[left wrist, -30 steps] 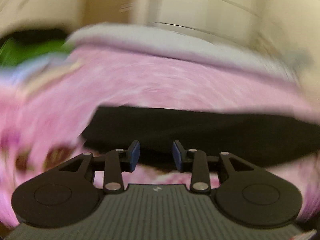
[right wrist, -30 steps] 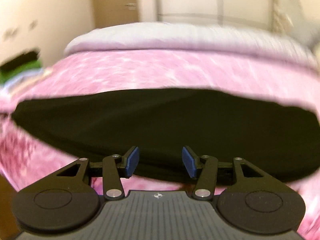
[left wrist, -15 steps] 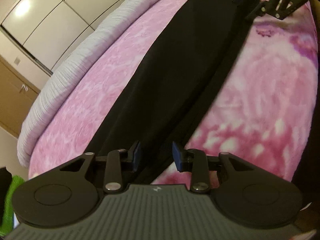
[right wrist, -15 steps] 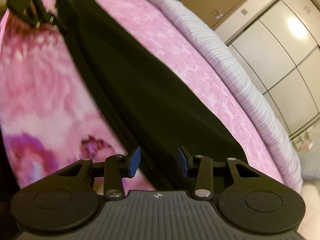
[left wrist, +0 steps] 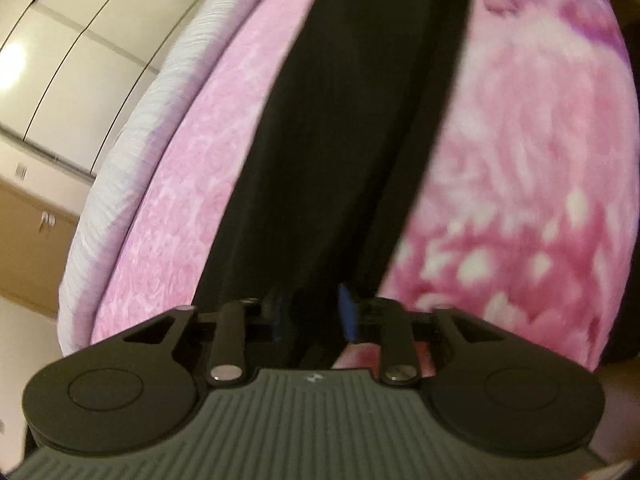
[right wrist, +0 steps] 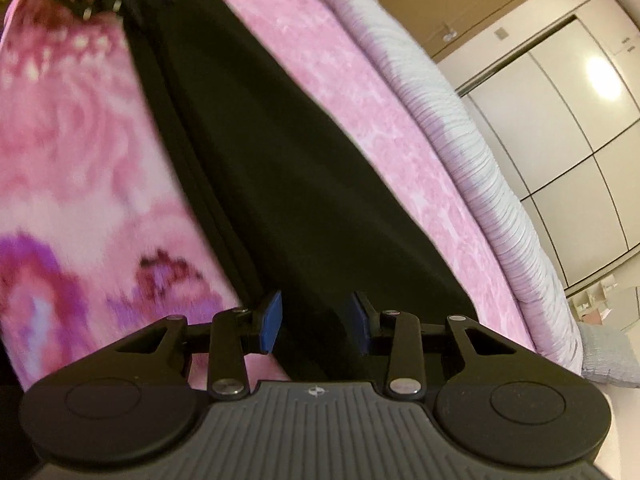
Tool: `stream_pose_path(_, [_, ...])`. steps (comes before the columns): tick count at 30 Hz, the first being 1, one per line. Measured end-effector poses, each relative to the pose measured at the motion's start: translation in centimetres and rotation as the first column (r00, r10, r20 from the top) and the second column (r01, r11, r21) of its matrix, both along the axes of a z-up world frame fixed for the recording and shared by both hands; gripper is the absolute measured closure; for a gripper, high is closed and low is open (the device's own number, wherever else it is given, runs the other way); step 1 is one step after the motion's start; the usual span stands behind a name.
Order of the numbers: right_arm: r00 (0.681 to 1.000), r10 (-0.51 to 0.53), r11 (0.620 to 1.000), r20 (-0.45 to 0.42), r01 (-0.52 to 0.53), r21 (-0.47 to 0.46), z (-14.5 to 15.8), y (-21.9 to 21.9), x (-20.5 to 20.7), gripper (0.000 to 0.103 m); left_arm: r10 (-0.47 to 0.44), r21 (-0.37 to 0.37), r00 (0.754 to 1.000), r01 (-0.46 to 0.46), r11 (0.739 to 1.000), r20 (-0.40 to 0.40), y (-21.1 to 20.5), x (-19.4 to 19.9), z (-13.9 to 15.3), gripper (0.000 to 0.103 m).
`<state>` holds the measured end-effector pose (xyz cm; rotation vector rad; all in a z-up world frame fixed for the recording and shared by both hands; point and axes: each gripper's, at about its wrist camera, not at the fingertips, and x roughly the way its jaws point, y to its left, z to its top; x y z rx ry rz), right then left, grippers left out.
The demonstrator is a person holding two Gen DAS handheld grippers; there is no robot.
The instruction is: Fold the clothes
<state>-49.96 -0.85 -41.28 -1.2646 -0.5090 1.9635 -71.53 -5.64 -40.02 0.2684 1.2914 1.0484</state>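
Where blanket (right wrist: 60, 128) spreads, garment (right wrist: 288, 168) lies.

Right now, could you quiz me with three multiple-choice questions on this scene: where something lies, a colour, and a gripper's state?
1. Where does the black garment lie?
A. on the pink bedspread
B. on a chair
C. on the floor

2. What colour are the gripper pads?
A. red
B. blue
C. yellow

3. How does the left gripper stand?
A. wide open over bare blanket
B. out of view
C. closing on the garment's end

Answers: 1 A, pink shows on both sides of it. 2 B, blue faces show. 3 C, black cloth fills the narrowed jaws.
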Motion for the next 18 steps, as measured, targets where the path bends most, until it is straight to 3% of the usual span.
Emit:
stream_pose_path(4, [1.000,0.005,1.000,0.008,-0.005,0.017,-0.4,0.2,-0.2,0.069,-0.019,0.015,0.999,0.020,1.000,-0.041,0.4,0.5,-0.4,0.089])
stream_pose_path(8, [1.000,0.027,0.999,0.007,-0.027,0.023,-0.4,0.1,0.0,0.099,-0.009,0.010,1.000,0.009,1.000,0.011,0.6,0.3,0.0,0.100])
stream_pose_path(9, [0.999,0.033,0.999,0.004,-0.034,0.028,-0.4,0.0,0.1,0.101,-0.007,0.017,1.000,0.006,1.000,0.026,0.4,0.3,0.2,0.102])
stream_pose_path(15, [0.999,0.039,0.998,-0.035,-0.036,0.059,1.0,-1.0,1.9,0.103,0.026,0.048,0.980,-0.036,0.998,0.199,-1.5,0.4,1.5,0.102])
stream_pose_path(18, [0.999,0.023,0.999,-0.037,-0.022,0.033,0.9,-1.3,2.5,0.103,0.046,0.031,0.970,-0.055,0.998,0.239,-1.4,0.6,0.7,0.103])
